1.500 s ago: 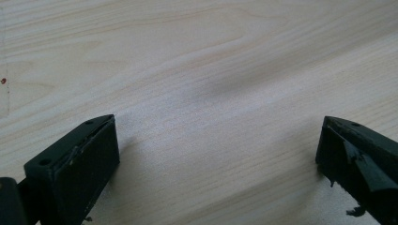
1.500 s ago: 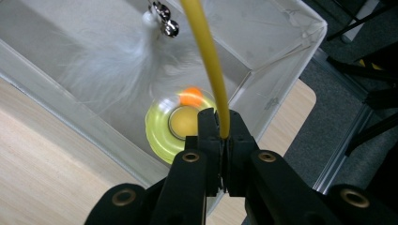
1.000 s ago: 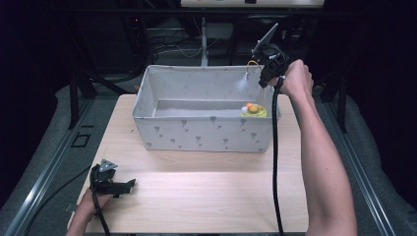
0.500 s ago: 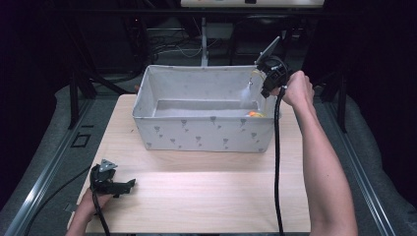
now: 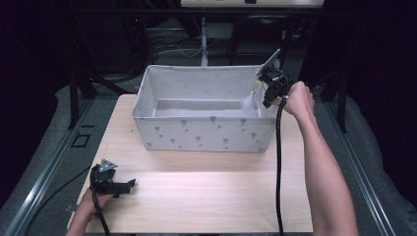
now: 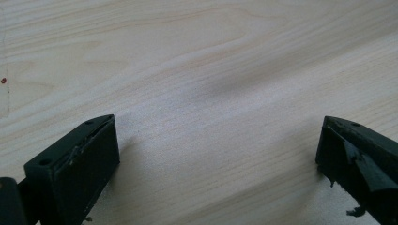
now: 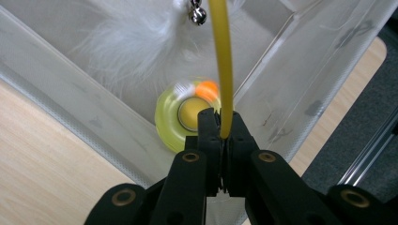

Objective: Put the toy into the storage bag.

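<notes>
Bin (image 5: 206,132) on counter (image 5: 196,196), far centre. Disc toy (image 7: 180,117) inside bin, right end. Left gripper (image 5: 129,185) on counter, near left.

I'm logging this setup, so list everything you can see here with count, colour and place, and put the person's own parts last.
Table: one, light wood, under everything.
Fabric bin: one, pale grey with small dark marks, at the far middle of the table.
Yellow rod: one, clamped between the right gripper's jaws, reaching over the bin's right corner.
White feathers: one tuft, hanging in the bin near the rod.
Small bell: one, silver, by the feathers.
Round disc: one, yellow-green with an orange spot, in the bin.
Left gripper: black, jaws wide apart over bare wood, near left corner.
Right gripper: black, at the bin's far right corner.
Forearms: two, entering from the bottom.
</notes>
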`<state>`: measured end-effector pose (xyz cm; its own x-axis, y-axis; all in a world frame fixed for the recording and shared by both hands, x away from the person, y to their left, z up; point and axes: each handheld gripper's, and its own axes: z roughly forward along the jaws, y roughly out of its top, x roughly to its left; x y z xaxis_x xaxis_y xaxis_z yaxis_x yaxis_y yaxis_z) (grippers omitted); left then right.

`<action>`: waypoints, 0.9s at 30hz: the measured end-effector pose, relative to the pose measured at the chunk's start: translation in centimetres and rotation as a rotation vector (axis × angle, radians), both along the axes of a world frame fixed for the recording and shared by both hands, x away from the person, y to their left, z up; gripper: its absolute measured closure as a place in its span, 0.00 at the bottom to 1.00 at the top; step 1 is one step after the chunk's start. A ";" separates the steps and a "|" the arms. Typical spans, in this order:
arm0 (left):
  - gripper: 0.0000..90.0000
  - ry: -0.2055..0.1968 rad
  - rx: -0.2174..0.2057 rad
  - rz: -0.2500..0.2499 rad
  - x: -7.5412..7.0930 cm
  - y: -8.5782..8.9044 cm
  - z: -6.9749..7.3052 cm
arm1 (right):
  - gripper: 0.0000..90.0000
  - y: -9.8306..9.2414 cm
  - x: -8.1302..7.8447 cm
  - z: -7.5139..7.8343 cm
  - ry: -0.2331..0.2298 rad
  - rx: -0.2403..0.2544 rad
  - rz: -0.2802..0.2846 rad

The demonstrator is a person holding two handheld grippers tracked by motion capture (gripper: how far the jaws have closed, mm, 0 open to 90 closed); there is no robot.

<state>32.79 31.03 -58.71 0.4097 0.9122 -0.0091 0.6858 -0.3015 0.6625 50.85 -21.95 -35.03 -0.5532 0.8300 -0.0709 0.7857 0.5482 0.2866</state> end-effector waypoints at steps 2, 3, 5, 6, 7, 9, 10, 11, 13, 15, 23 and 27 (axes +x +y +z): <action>0.00 0.000 0.000 0.000 0.0 0.0 0.0 | 0.98 -0.1 0.0 -0.3 0.007 0.002 -0.005; 0.00 0.000 0.000 0.000 0.0 0.0 0.0 | 0.98 -0.1 0.0 -0.5 0.004 0.011 -0.014; 0.00 0.000 0.000 0.000 0.0 0.0 0.0 | 0.98 -0.3 0.0 -0.8 0.022 0.001 -0.010; 0.00 0.000 0.000 0.000 0.0 0.0 0.0 | 0.98 -0.3 0.1 -0.9 0.022 0.003 -0.009; 0.00 0.000 0.000 0.000 0.0 0.0 0.0 | 0.98 -0.3 0.1 -1.1 0.027 -0.001 -0.012; 0.00 0.000 0.000 0.000 0.0 0.0 0.0 | 0.98 -0.4 0.1 -1.5 0.033 0.001 -0.013; 0.00 0.000 0.000 0.000 0.0 0.0 0.0 | 0.98 -0.4 0.1 -1.6 0.039 0.001 -0.015; 0.00 0.000 0.000 0.000 0.0 0.0 0.0 | 0.98 -0.4 0.2 -1.8 0.042 0.003 -0.014; 0.00 0.000 0.000 0.000 0.0 0.0 0.0 | 0.98 -0.5 0.3 -2.1 0.053 0.001 -0.017; 0.00 0.000 0.000 0.000 0.0 0.0 0.0 | 0.98 -0.5 0.4 -2.3 0.058 0.002 -0.013; 0.00 0.000 0.000 -0.001 0.0 0.0 0.0 | 0.98 -0.5 0.6 -2.9 0.075 0.009 -0.023; 0.00 0.000 0.000 -0.001 0.0 0.0 0.0 | 0.98 -0.6 0.7 -3.1 0.086 0.010 -0.025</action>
